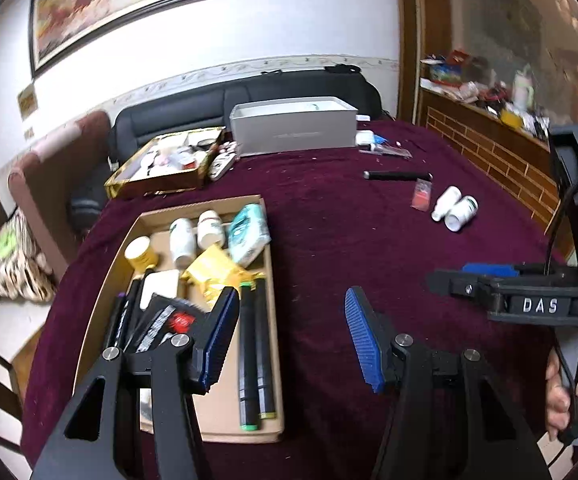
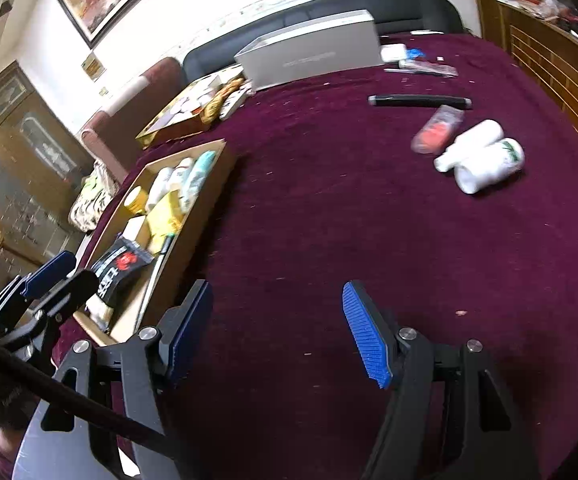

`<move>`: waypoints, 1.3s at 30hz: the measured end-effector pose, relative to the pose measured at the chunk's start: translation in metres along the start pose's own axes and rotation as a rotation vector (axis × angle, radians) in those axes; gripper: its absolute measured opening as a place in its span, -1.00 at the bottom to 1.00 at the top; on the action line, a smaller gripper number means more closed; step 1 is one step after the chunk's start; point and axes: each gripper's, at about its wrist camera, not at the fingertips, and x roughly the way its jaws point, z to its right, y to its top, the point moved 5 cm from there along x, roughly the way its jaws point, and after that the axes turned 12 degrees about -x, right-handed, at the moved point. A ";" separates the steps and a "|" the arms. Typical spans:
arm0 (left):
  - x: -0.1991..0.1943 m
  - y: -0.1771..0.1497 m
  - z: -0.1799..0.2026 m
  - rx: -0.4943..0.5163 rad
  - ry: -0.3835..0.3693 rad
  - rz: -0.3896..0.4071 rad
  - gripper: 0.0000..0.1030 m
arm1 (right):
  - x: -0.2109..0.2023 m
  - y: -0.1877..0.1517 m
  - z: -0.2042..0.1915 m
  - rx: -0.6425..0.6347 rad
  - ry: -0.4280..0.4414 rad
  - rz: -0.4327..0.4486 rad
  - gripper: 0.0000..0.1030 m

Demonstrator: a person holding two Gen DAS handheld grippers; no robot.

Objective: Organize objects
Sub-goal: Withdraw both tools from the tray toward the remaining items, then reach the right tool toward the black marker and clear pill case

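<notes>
Framed painting (image 1: 129, 4) above dark sofa (image 1: 249, 96) — brick-patterned counter (image 1: 489, 152).

My left gripper (image 1: 289, 336) spread wide with nothing between its blue pads, over the cardboard tray's (image 1: 273, 280) right edge, 2 black markers (image 1: 255, 356) lying inside it, 2 white bottles (image 1: 455, 208) well apart on the maroon cloth (image 1: 329, 240), my right gripper (image 1: 473, 276) at the far right.
</notes>
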 end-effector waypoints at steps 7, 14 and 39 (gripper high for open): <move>0.013 -0.004 0.045 0.091 -0.001 -0.025 -0.05 | -0.010 -0.001 0.037 0.054 -0.018 0.023 0.30; 0.035 -0.008 0.077 0.132 -0.017 -0.074 -0.05 | -0.014 0.002 0.071 0.099 -0.047 0.026 0.30; 0.127 -0.023 0.081 0.098 -0.033 -0.258 -0.06 | 0.019 0.028 0.122 0.164 -0.093 -0.040 0.30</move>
